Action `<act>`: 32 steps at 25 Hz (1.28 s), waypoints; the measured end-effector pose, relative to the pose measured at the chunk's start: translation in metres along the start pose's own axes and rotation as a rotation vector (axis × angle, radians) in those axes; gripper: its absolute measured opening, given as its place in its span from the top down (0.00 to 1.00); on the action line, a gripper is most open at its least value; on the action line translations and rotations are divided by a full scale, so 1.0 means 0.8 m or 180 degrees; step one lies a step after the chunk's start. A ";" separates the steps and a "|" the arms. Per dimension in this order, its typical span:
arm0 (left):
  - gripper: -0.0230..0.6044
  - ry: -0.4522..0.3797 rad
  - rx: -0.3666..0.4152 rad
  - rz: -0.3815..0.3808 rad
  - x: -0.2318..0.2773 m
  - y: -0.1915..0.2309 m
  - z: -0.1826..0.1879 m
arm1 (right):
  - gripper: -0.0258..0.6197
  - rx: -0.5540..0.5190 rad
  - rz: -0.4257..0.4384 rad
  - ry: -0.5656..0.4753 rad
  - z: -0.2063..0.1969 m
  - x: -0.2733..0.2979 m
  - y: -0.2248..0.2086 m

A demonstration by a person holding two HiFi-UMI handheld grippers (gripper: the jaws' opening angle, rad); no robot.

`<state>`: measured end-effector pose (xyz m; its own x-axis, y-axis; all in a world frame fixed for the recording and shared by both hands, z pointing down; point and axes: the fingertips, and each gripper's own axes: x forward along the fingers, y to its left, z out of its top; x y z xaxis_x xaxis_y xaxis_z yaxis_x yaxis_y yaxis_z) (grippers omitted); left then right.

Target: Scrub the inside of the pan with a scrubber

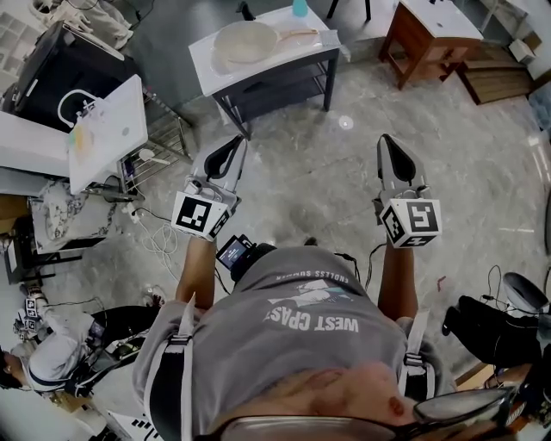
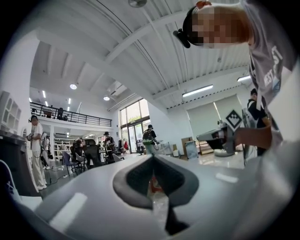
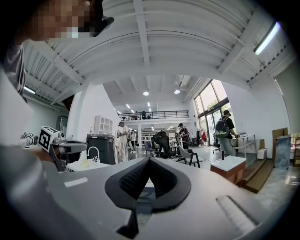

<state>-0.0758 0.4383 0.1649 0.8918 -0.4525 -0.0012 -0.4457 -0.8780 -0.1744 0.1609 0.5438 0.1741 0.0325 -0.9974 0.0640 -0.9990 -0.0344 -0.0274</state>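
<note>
Looking down from the head view, we begin at the far left, where a black cabinet [image 1: 60, 73] stands against a white sink unit [image 1: 116, 121]. A yellowish-green thing [image 1: 79, 139] lies at the left end of that unit. It is too blurred for us to name, and we cannot tell whether it sits in the basin or on the rim. Just right of the unit we hold the left gripper [image 1: 242, 139] out level over the grey floor [image 1: 310, 172]. In its own view the two tips meet at a point and the dark pads clamp on nothing. Ahead of it, well apart from both tools, stands a white-topped table [image 1: 314, 50] on a dark frame. On that table sits the pan [image 1: 244, 41], round and cream-coloured, upright, with its pale inner surface showing and nothing we can make out inside it. Its wooden-looking handle [image 1: 297, 34] points to the right along the tabletop. Behind the handle a teal thing [image 1: 300, 7] is cut off by the top edge of the frame, so we cannot say what it is. Further right we hold the right gripper [image 1: 384, 139], also level and pointing the same way. Its jaws are pressed together, tip to tip, with nothing between them. Beyond it, at the upper right, a wooden table [image 1: 403, 50] carries a white top.
</note>
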 end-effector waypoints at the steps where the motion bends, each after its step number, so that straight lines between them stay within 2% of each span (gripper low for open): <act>1: 0.96 -0.0016 -0.0028 0.0022 0.006 0.001 0.000 | 0.96 -0.0005 0.0009 0.0010 -0.001 0.002 -0.002; 8: 0.96 -0.0064 -0.0106 0.0040 0.038 0.015 -0.002 | 0.96 -0.0021 0.0039 0.0039 -0.004 0.023 -0.009; 14: 0.96 -0.0035 -0.0165 -0.0101 0.086 0.056 -0.026 | 0.96 -0.0040 -0.0052 0.0104 -0.005 0.074 -0.020; 28: 0.96 -0.0117 -0.0233 -0.0640 0.242 0.198 -0.066 | 0.96 -0.0074 -0.0399 0.0218 -0.003 0.257 -0.047; 32: 0.96 -0.0170 -0.0259 -0.0671 0.280 0.248 -0.079 | 0.96 -0.0069 -0.0466 0.0243 -0.002 0.316 -0.049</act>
<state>0.0303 0.1528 0.1921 0.9677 -0.2507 -0.0256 -0.2520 -0.9629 -0.0963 0.2082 0.2929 0.1930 0.1762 -0.9741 0.1414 -0.9842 -0.1767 0.0091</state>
